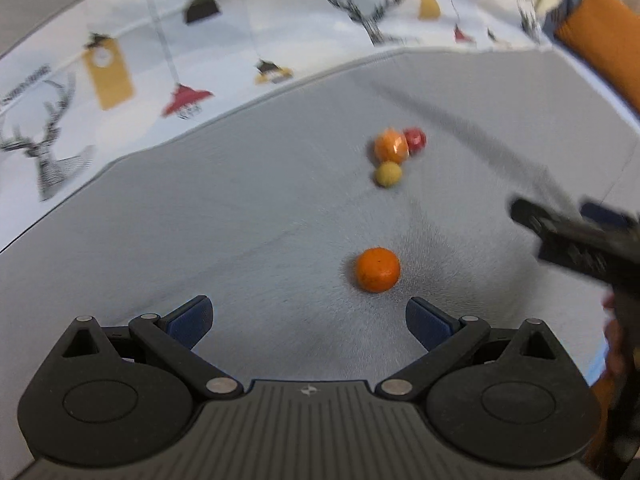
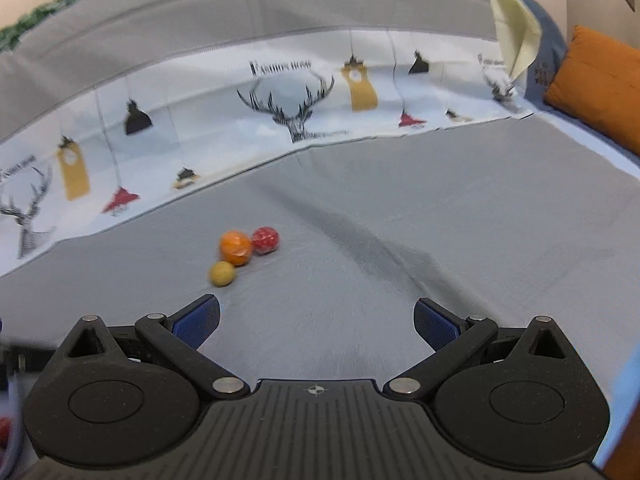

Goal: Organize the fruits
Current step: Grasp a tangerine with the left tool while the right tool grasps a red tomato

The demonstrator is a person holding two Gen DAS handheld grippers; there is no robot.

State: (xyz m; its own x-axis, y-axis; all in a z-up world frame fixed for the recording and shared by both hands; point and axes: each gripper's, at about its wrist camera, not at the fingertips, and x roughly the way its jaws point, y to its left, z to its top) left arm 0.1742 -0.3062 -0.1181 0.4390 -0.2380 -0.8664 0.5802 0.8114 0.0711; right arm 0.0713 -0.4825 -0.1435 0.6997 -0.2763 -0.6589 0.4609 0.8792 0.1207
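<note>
A lone orange (image 1: 378, 269) lies on the grey cloth just ahead of my left gripper (image 1: 309, 322), which is open with nothing between its blue pads. Farther back sit three fruits touching each other: a shiny orange fruit (image 1: 391, 146), a red fruit (image 1: 415, 139) and a small yellow fruit (image 1: 388, 174). The right wrist view shows the same cluster: orange fruit (image 2: 235, 247), red fruit (image 2: 265, 239), yellow fruit (image 2: 221, 273), ahead and left of my open, empty right gripper (image 2: 317, 322). The right gripper (image 1: 576, 240) also appears at the left view's right edge.
The grey cloth (image 2: 440, 220) covers a soft surface. A white printed cloth with deer and lamps (image 2: 280, 92) runs along the back. An orange cushion (image 2: 596, 80) and a pale yellow cloth (image 2: 516, 36) lie at the far right.
</note>
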